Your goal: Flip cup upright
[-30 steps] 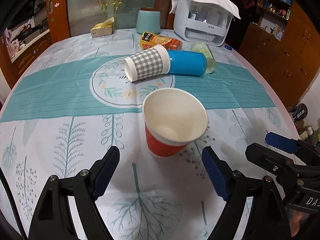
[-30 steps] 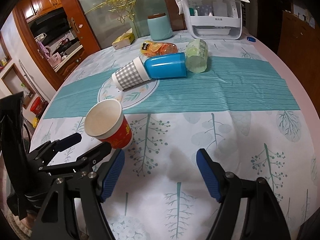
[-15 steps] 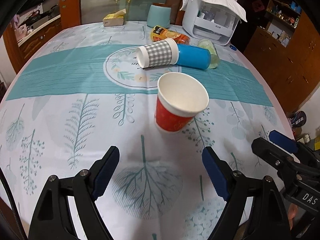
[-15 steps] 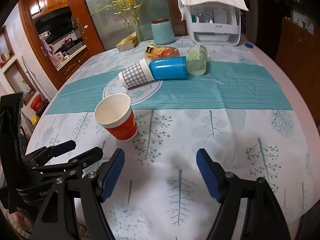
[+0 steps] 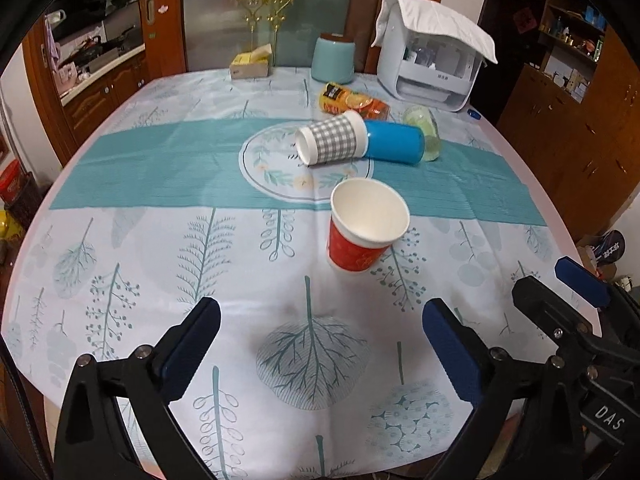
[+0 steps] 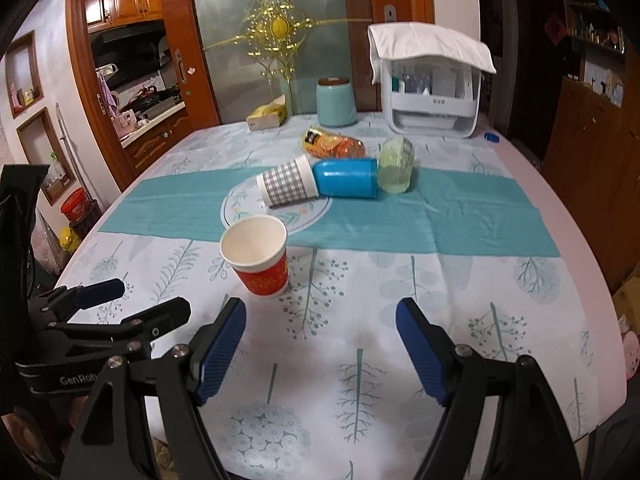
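A red paper cup (image 5: 366, 226) with a white inside stands upright on the tablecloth, mouth up; it also shows in the right wrist view (image 6: 258, 254). My left gripper (image 5: 320, 346) is open and empty, well short of the cup. My right gripper (image 6: 320, 348) is open and empty, to the right of and behind the cup. A grey checked cup (image 5: 332, 142), a blue cup (image 5: 394, 142) and a pale green cup (image 5: 424, 132) lie on their sides further back.
An orange snack bag (image 5: 352, 102), a teal jar (image 5: 334, 60), a tissue box (image 5: 250, 66) and a white appliance (image 5: 432, 68) under a cloth stand at the far side. The table's near edge lies just beneath both grippers. Wooden cabinets (image 5: 568, 120) stand right.
Both grippers have pulled back and up from the red cup, which stays upright where it was. The cup now looks smaller and farther in both views.
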Demonstrator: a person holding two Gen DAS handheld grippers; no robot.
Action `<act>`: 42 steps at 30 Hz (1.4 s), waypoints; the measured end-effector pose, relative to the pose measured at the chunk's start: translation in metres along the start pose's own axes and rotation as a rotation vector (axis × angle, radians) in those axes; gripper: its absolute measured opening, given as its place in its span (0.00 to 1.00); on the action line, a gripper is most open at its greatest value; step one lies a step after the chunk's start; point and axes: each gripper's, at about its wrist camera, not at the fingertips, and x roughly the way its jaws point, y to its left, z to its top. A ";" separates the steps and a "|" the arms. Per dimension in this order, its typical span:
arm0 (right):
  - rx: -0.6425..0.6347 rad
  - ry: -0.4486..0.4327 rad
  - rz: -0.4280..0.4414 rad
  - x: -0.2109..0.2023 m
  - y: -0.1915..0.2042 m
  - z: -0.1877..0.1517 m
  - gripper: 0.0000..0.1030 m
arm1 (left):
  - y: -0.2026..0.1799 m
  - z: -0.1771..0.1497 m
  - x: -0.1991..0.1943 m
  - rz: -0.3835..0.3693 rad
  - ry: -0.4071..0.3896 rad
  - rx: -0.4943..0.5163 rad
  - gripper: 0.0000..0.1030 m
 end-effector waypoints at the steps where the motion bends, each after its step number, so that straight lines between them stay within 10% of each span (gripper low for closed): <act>1: -0.002 -0.006 0.003 -0.002 0.001 0.001 0.76 | -0.001 0.001 -0.002 0.002 -0.003 0.002 0.97; 42: -0.004 0.013 -0.001 0.007 0.002 0.006 0.77 | 0.001 0.009 -0.001 0.054 0.007 -0.015 0.97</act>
